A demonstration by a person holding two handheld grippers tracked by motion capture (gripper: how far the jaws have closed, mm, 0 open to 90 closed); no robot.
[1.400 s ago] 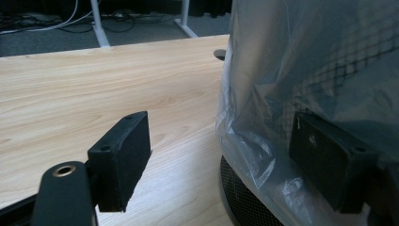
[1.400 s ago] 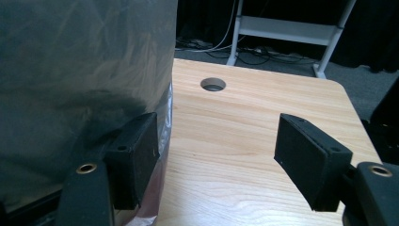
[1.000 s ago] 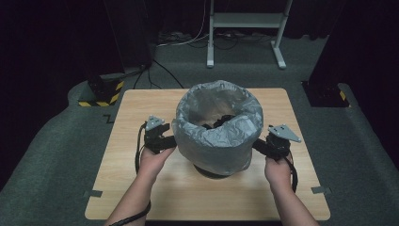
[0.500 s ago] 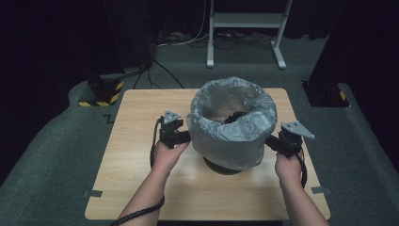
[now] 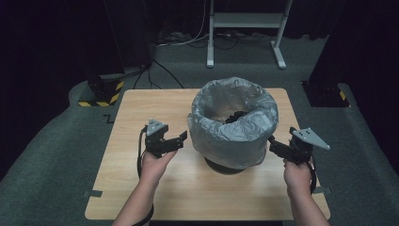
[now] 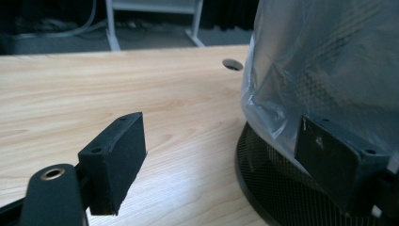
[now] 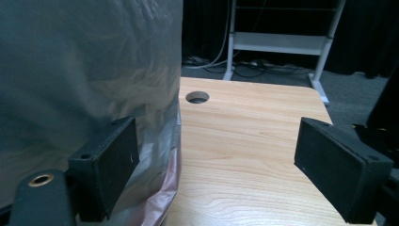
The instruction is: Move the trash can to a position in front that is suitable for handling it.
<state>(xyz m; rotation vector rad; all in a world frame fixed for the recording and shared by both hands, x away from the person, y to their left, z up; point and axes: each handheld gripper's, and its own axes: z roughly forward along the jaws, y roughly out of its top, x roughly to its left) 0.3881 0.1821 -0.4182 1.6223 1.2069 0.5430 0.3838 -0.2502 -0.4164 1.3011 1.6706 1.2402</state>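
Both the left gripper [image 5: 182, 137] and right gripper [image 5: 273, 142] flank the grey plastic-lined black mesh bin [image 5: 234, 123] on the wooden table [image 5: 141, 108], fingers just opened wide (holding nothing).

the bin [image 5: 233, 162] stands on the bench [image 5: 141, 113], right of its middle, with a bag [image 5: 233, 127] lining it and folded out over its rim, hanging down the outside wall. something small lies inside the bag, too dim to tell what. the left gripper [image 5: 181, 137] sits just left of the bin, near the bag; the right gripper [image 5: 274, 145] sits just right of it, close against the bag. a hole [image 7: 197, 97] in the bench lies behind the bin. on the floor beyond the bench stands a stand [image 5: 244, 21], with cables [image 5: 188, 40] beside it.
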